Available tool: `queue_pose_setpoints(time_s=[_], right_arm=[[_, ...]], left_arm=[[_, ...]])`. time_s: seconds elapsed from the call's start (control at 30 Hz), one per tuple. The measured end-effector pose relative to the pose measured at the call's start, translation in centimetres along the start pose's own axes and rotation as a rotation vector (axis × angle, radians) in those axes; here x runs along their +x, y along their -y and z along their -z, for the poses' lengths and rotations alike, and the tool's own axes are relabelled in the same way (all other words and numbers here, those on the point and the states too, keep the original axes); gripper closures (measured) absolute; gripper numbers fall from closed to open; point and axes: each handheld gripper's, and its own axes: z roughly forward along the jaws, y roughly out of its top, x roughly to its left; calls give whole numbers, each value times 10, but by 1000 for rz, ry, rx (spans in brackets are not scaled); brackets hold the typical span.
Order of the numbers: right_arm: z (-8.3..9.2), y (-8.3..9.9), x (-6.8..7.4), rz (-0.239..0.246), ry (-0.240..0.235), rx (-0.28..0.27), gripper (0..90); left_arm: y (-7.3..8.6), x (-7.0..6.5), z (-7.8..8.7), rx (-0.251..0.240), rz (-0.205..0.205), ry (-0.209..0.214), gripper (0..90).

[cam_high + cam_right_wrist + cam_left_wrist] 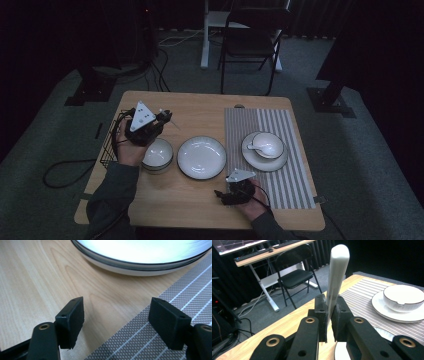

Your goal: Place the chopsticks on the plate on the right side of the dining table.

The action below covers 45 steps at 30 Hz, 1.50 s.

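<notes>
1. Left of frame — the left gripper point(161, 119) is held above the small bowl point(158, 152), its jaws clamped on a white spoon handle point(337, 277) that stands upright; the narrow grip could allow the handle to pivot or slip.
2. Centre — the plate point(202, 157) lies on the bare table point(175, 200); a dropped spoon could strike it.
3. Lower right — the right gripper point(220, 194) rests near the striped mat point(295, 185), jaws apart and empty; the mat edge could be snagged.
</notes>
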Motion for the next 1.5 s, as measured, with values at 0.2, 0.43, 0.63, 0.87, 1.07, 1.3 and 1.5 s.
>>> queue_pose_setpoints(time_s=[0.2, 0.43, 0.63, 0.87, 1.07, 1.3, 1.5], right_arm=[[3, -2, -2, -1, 21, -17, 343], [8, -4, -4, -1, 11, -53, 490], [9, -6, -8, -22, 2, -70, 556], [11, -10, -15, -44, 25, -72, 593], [13, -13, -19, -60, 28, -91, 627], [16, -14, -23, -64, 50, -102, 645], [15, -20, -24, -61, 65, -115, 646]], left_arm=[[1, -6, -4, 0, 5, 32, 843], [2, -11, -8, 9, 6, 61, 843], [2, -15, -11, 9, 16, 88, 843], [3, -18, -15, 9, 30, 128, 843], [1, -22, -17, 6, 53, 159, 843], [-1, -25, -19, 6, 61, 199, 843], [-1, -26, -20, 3, 77, 222, 843]])
